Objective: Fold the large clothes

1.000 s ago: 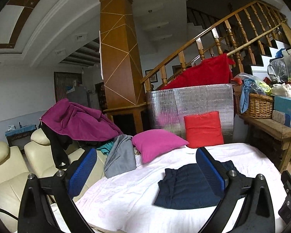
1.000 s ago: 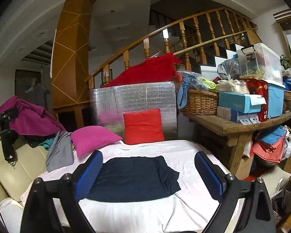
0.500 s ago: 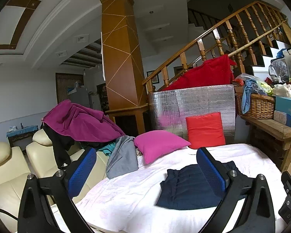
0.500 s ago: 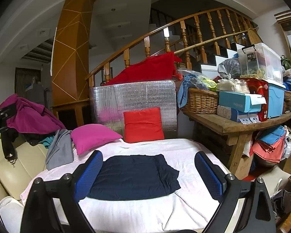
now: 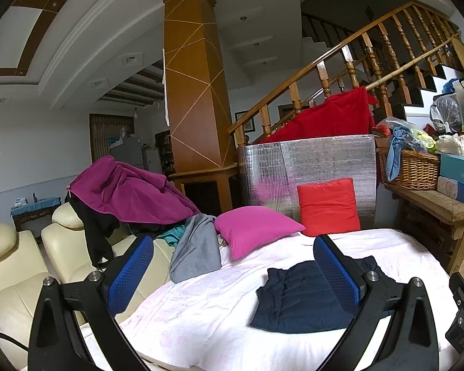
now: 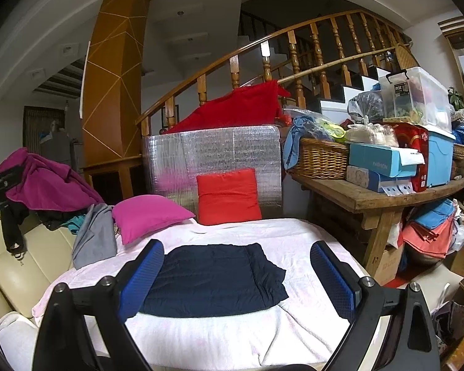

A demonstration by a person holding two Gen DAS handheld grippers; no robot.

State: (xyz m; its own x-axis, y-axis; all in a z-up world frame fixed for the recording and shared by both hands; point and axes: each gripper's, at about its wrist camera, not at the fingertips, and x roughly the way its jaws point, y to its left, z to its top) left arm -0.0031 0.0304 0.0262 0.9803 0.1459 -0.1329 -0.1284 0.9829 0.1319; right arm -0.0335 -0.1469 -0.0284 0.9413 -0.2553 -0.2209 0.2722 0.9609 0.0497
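Observation:
A navy quilted garment (image 6: 213,278) lies folded flat on the pale pink sheet of the bed (image 6: 294,241); in the left wrist view the same garment (image 5: 297,300) sits to the right. My right gripper (image 6: 236,273) hovers open above its near edge, holding nothing. My left gripper (image 5: 232,266) is open over the sheet, left of the garment, also holding nothing. A pile of unfolded clothes, with a magenta jacket (image 5: 126,191) on top and a grey garment (image 5: 196,253) hanging down, rests on the cream sofa.
A pink cushion (image 5: 253,228) and a red cushion (image 5: 328,205) lean at the bed's far side against a silver foil panel (image 6: 213,151). A wooden table (image 6: 383,194) with a wicker basket (image 6: 320,157) and boxes stands right. The cream sofa (image 5: 12,278) is left.
Both grippers have drifted very slightly; the view in each has shifted a little. Both stay open, and the navy garment has not moved.

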